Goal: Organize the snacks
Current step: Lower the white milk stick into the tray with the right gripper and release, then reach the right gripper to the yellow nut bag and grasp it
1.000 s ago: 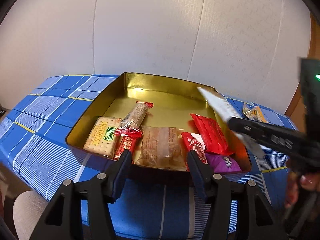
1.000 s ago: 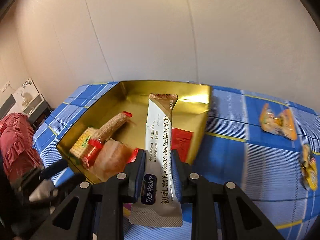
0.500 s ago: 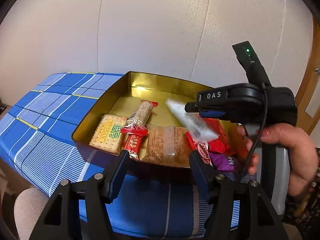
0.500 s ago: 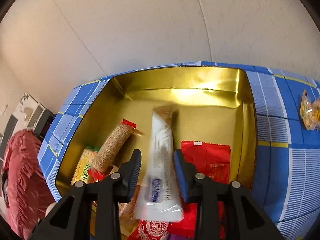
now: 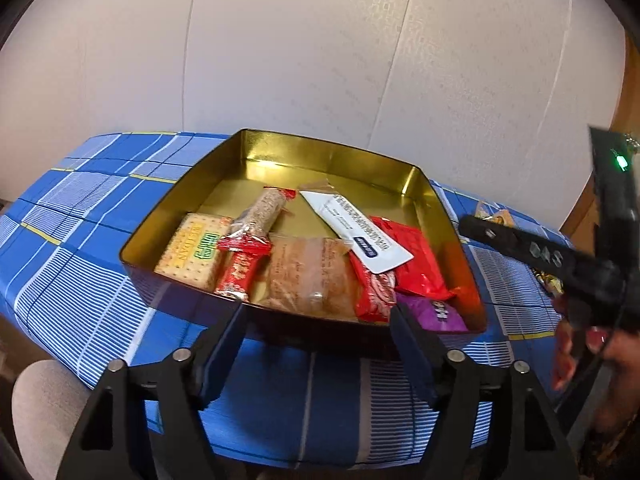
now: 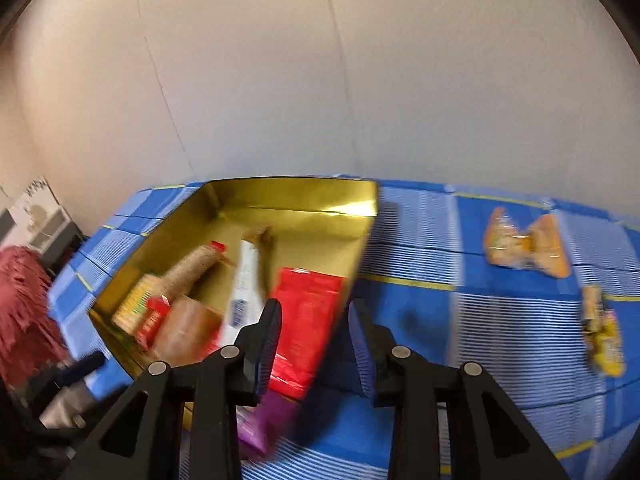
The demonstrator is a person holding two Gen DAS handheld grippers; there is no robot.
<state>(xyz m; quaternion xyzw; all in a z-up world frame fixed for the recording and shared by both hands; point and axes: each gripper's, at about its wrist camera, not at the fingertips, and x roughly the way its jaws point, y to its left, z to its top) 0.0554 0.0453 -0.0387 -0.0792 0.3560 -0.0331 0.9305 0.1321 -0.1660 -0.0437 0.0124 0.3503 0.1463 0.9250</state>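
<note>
One white sachet (image 6: 244, 292) beyond right claw (image 6: 314, 344)

The tin (image 5: 420, 184) sits on the table (image 5: 80, 220), and every snack in it crowds the half toward six o'clock in the left wrist view. From nine o'clock to three o'clock lie the cracker pack (image 5: 192, 252), the small wrapped bar (image 5: 240, 268), the pastry packet (image 5: 312, 276), another small packet (image 5: 374, 290) and the flat pouch (image 5: 412, 260). The cereal bar (image 5: 264, 212) lies across the small wrapped bar, pointing toward twelve o'clock. The long sachet (image 5: 352, 228) rests on the flat pouch. A further packet (image 5: 434, 314) fills the corner at four o'clock. On the table well apart from the tin, at three o'clock in the right wrist view, lie two loose snacks (image 6: 524, 248), (image 6: 604, 332).
</note>
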